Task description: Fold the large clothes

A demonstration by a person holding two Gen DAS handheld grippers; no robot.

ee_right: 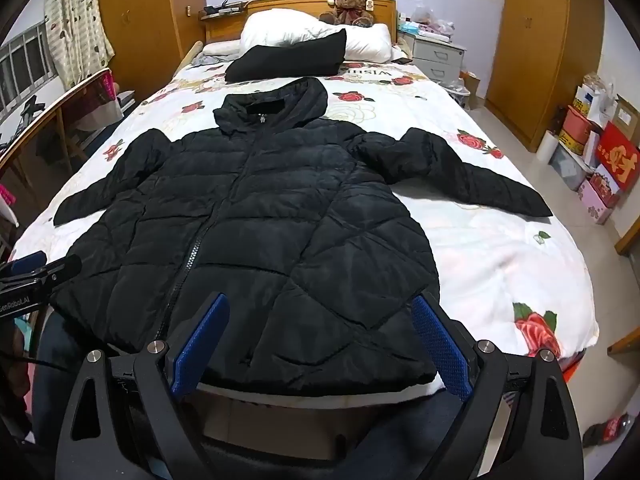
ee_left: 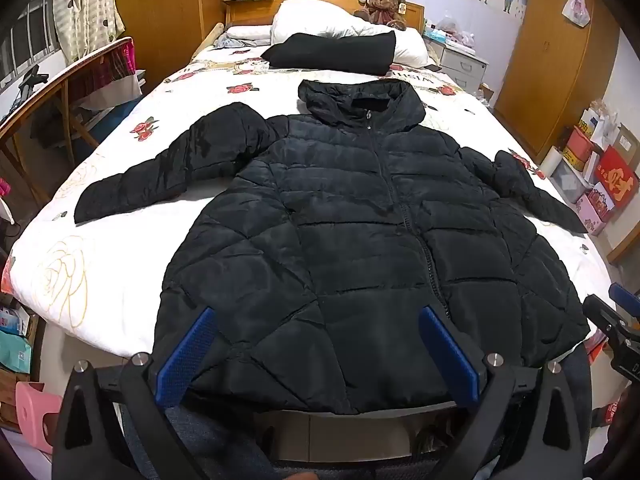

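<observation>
Bedroom clutter rings our workspace — wardrobes, a curtained window, boxes on the floor — and the bed (ee_left: 100, 280) with its rose-printed quilt fills the middle. On it lies a black hooded puffer jacket (ee_left: 352, 216), front up, zipped, sleeves spread to either side. Its long axis runs straight away from us: hem at the bed's near edge, hood (ee_left: 360, 100) toward the pillow (ee_left: 320, 20), where a folded black garment (ee_left: 332, 52) and a teddy bear (ee_left: 386, 6) also rest.

Our left claw (ee_left: 316, 352) hovers above the hem's left half, jaws spread wide with nothing between them. Our right claw (ee_right: 322, 344) is equally released and empty, poised over the hem's right corner.

We judge folding has not begun. The left sleeve (ee_left: 168, 168) lies ahead and outward of the left claw, and the right sleeve (ee_right: 460, 172) mirrors it on the other side — so each claw is the nearer one for its own sleeve. Either would have to travel forward along the jacket's length, since only the hem sits just below the blue pads (ee_right: 200, 344).
</observation>
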